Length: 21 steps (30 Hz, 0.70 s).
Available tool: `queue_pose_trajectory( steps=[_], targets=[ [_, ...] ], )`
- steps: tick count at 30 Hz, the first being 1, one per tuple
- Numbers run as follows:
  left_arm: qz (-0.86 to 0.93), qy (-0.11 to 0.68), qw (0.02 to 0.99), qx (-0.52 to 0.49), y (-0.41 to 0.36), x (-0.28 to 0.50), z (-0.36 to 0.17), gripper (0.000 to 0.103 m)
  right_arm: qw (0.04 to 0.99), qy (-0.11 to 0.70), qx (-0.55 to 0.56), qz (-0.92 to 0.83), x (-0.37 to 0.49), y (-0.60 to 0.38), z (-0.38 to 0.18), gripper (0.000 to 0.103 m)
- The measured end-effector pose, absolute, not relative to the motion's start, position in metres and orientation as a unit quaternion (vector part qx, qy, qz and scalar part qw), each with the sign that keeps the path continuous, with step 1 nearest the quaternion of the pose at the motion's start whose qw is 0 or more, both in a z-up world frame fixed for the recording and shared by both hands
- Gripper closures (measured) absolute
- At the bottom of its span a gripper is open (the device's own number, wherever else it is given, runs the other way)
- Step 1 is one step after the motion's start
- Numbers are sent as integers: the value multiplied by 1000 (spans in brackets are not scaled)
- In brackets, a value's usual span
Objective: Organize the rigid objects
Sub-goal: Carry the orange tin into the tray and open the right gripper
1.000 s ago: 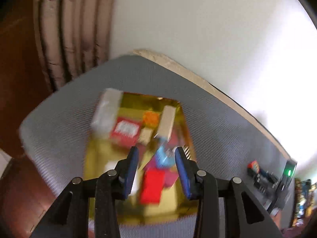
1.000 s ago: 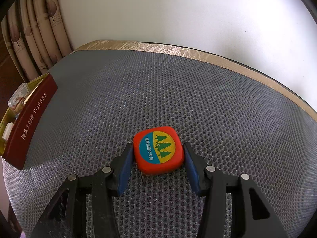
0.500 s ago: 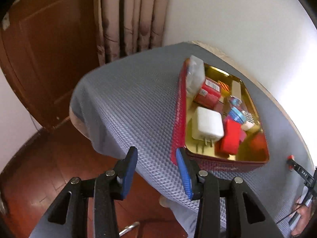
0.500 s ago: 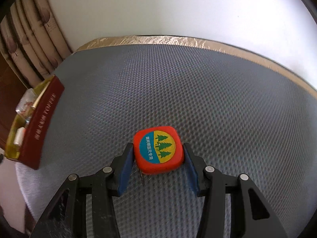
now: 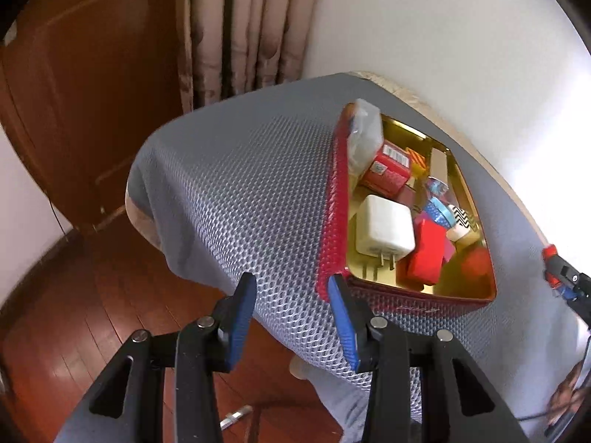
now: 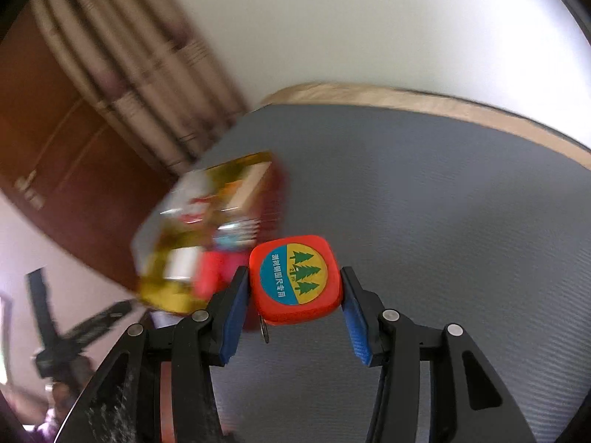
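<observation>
Right hand-held gripper [image 6: 293, 310] around seemingly face-up tape measure [image 6: 294, 278]

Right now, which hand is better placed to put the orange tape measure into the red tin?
Right. The right gripper already clamps the orange tape measure near the red gold-lined tin. The left gripper holds nothing, beside the tin's corner.

From my remote seat I count one red tin [image 5: 334, 221] on one bench [image 5: 240, 184]. In it lie one white plug adapter [image 5: 384, 229], one clear plastic case [image 5: 364, 136] and at least two red boxes [image 5: 388, 170]; the smaller bits blur past counting. One orange tape measure [image 6: 295, 278] sits apart. I run two sets of tongs: left tongs [image 5: 291, 317], right tongs [image 6: 293, 317].
</observation>
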State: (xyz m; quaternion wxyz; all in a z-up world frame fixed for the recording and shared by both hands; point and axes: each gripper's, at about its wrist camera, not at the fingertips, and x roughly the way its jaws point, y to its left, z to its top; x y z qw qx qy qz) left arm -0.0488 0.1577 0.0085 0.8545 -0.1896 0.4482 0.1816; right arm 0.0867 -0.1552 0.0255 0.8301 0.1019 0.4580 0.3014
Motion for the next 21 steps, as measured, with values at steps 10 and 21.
queue_pose_trajectory(
  steps=[10, 21],
  targets=[
    [195, 446, 852, -192, 164, -49, 7, 62, 780, 482, 40, 397, 68, -13, 20, 57],
    [189, 454, 850, -192, 165, -47, 3, 62, 755, 514, 4, 407, 66, 37, -11, 57]
  ],
)
